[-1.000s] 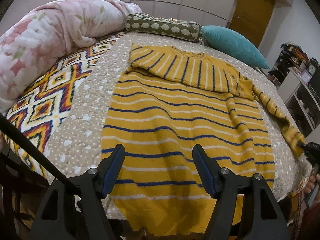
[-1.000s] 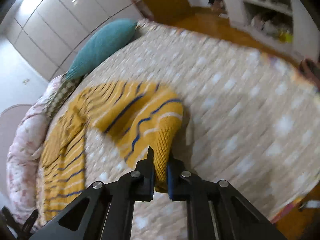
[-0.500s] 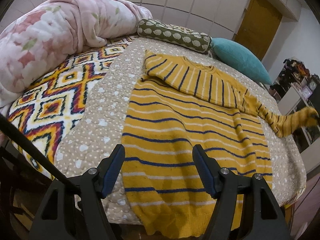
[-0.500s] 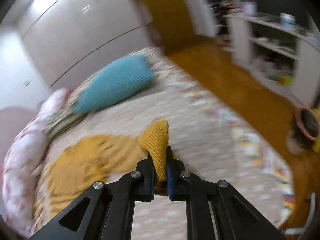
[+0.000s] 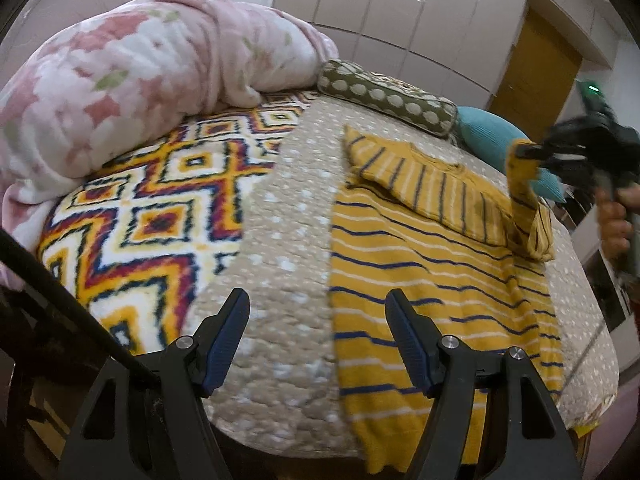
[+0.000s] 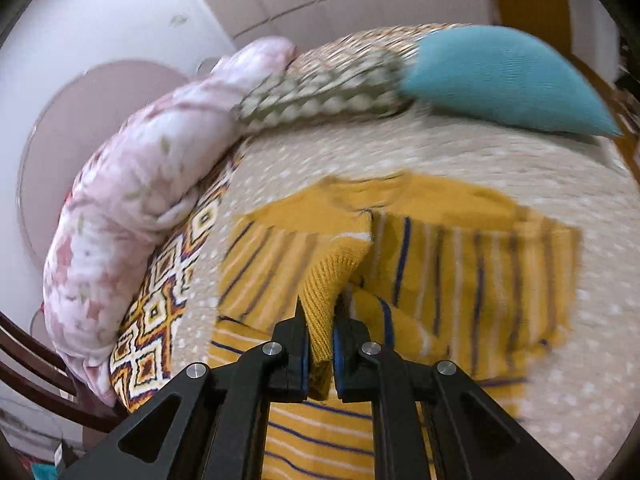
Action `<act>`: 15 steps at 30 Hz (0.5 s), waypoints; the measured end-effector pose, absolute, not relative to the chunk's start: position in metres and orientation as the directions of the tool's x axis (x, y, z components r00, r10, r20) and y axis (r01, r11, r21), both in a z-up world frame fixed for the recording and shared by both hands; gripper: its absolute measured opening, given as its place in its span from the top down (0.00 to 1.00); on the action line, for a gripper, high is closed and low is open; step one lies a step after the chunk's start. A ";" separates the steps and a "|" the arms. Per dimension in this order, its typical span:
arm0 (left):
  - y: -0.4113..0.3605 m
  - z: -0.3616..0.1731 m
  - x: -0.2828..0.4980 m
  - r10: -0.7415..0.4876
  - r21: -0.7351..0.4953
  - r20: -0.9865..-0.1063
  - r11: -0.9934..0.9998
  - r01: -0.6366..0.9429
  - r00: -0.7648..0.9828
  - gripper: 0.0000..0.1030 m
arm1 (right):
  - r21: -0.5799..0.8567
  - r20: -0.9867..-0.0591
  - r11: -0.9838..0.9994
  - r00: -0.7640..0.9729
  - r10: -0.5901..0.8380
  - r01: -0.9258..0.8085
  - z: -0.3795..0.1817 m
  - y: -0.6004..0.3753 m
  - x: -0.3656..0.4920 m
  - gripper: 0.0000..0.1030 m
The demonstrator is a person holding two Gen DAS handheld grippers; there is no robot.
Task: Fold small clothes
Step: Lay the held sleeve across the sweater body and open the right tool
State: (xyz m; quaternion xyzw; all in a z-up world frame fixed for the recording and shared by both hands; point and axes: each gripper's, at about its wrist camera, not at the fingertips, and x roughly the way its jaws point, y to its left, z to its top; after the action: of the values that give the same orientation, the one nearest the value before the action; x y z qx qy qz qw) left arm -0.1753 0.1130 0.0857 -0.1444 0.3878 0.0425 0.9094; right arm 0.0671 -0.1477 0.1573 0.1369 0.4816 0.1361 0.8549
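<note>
- One sweater (image 5: pixel 420 280), yellow with blue and white stripes, lay flat on the bed (image 5: pixel 280 216), its hem hanging over the near edge.
- One sleeve was already folded across the chest; the other sleeve (image 5: pixel 524 200) rose from the right shoulder, lifted off the cloth.
- The cuff (image 6: pixel 322 300) of that raised sleeve sat pinched between the fingers of the right gripper (image 6: pixel 320 344), whose jaws were clamped together on the knit.
- In the left wrist view the right gripper (image 5: pixel 536 152) hung above the sweater's upper right part, with a hand (image 5: pixel 616 220) behind it.
- The left gripper (image 5: pixel 318 336) hovered over the near edge of the bed with its jaws wide apart, holding nothing; its right finger (image 5: pixel 408 340) stood over the sweater's left side.
- A patterned blanket (image 5: pixel 152 216) lay beside the sweater on the left.
- A pink quilt (image 5: pixel 120 92) was heaped at the far left.
- A dotted bolster (image 5: pixel 384 96) and a teal pillow (image 6: pixel 504 80) lay at the head of the bed.
- White wardrobe doors (image 5: pixel 400 20) and an ochre door (image 5: pixel 536 68) stood behind.
</note>
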 end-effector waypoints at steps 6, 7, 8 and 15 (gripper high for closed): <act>0.129 0.072 -0.173 -0.032 -0.246 -0.732 0.944 -0.221 0.681 0.33 | 0.367 -0.821 0.922 0.422 0.384 -0.126 0.110 -0.071 0.114 0.90; 0.131 0.070 -0.173 -0.031 -0.248 -0.735 0.942 -0.226 0.678 0.33 | 0.372 -0.826 0.919 0.405 0.392 -0.131 0.099 -0.058 0.120 0.90; 0.132 0.067 -0.173 -0.030 -0.249 -0.738 0.941 -0.231 0.674 0.33 | 0.371 -0.830 0.919 0.395 0.393 -0.135 0.092 -0.050 0.123 0.90; 0.138 0.061 -0.173 -0.010 -0.239 -0.747 0.937 -0.255 0.665 0.33 | 0.449 -0.822 0.874 0.300 0.485 -0.183 0.056 -0.012 0.136 0.71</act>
State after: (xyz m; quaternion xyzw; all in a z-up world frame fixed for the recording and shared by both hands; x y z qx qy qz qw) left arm -0.1733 0.1377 0.0609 -0.1640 0.4035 0.0684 0.8975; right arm 0.1361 -0.0117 0.0564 0.1365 0.5531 0.2101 0.7945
